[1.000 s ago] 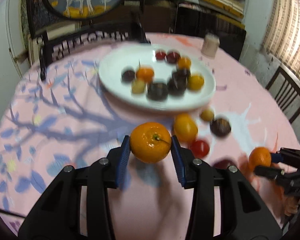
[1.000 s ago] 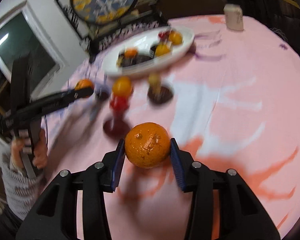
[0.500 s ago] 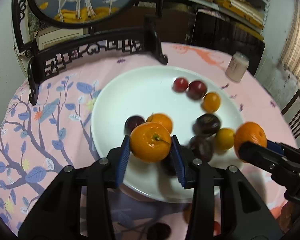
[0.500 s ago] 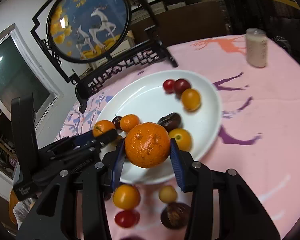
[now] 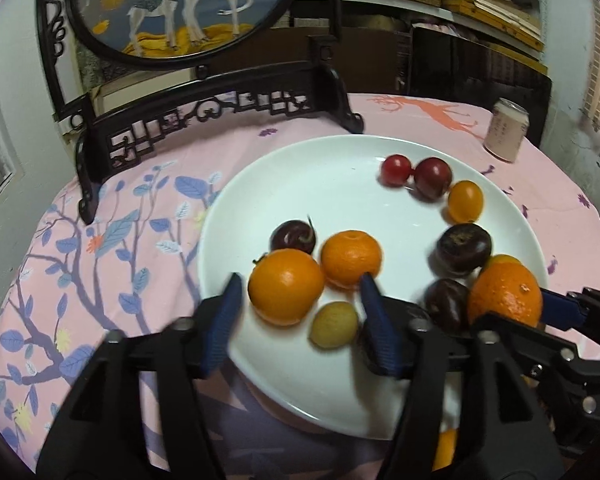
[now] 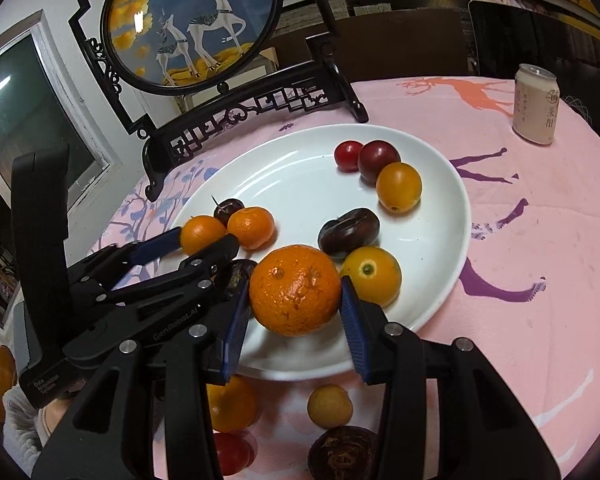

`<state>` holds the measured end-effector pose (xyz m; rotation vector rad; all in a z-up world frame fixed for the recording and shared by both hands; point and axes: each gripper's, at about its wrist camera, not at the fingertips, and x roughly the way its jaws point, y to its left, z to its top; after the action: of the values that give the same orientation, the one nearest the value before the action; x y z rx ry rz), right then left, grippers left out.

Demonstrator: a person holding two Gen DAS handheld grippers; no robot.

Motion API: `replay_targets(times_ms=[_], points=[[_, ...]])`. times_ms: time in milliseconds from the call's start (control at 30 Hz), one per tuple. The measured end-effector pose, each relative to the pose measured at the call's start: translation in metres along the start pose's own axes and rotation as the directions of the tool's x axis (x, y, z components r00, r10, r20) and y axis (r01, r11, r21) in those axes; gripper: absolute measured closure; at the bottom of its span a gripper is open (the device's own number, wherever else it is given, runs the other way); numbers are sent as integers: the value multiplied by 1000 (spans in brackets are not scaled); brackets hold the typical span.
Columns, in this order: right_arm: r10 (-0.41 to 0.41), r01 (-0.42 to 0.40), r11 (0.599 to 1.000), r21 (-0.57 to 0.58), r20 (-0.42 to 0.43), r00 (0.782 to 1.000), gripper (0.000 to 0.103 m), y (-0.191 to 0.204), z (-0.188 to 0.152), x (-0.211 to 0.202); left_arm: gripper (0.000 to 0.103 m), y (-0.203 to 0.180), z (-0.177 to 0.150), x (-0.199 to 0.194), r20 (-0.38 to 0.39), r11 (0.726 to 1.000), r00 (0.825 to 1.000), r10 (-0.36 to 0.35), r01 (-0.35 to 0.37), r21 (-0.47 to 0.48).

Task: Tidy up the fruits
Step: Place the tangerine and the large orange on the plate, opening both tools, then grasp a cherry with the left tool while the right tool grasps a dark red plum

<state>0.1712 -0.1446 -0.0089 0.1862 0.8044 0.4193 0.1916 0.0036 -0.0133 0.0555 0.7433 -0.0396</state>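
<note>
The left tongs (image 5: 300,312) have just been opening, their mandarin (image 5: 286,286) loose between them on the white plate (image 5: 324,184); the right tongs (image 6: 294,320) clench an orange (image 6: 295,290) directly over the plate's near rim.

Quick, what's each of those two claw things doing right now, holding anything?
Left gripper: open, jaws just widened; smooth orange mandarin lies loose between them on the white plate.
Right gripper: shut on bumpy orange mandarin.

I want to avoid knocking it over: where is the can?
The can stands upright on the pink cloth at far right in both views, beyond the plate, clear of all fruit.
</note>
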Motion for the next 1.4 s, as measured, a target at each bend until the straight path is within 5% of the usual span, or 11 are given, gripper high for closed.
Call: replay_targets(times_ms=[233, 400, 1400], points=[[-46, 49, 998, -37, 73, 996, 42, 0, -1, -9, 25, -1, -2, -5, 29, 1000, 1000, 11, -11, 17], [-38, 39, 999, -6, 99, 994, 42, -8, 1, -19, 13, -5, -3, -11, 45, 999, 999, 13, -14, 30], [38, -39, 999, 14, 71, 997, 42, 4, -49, -72, 5, 2, -19, -59, 149, 995, 986, 79, -86, 44]])
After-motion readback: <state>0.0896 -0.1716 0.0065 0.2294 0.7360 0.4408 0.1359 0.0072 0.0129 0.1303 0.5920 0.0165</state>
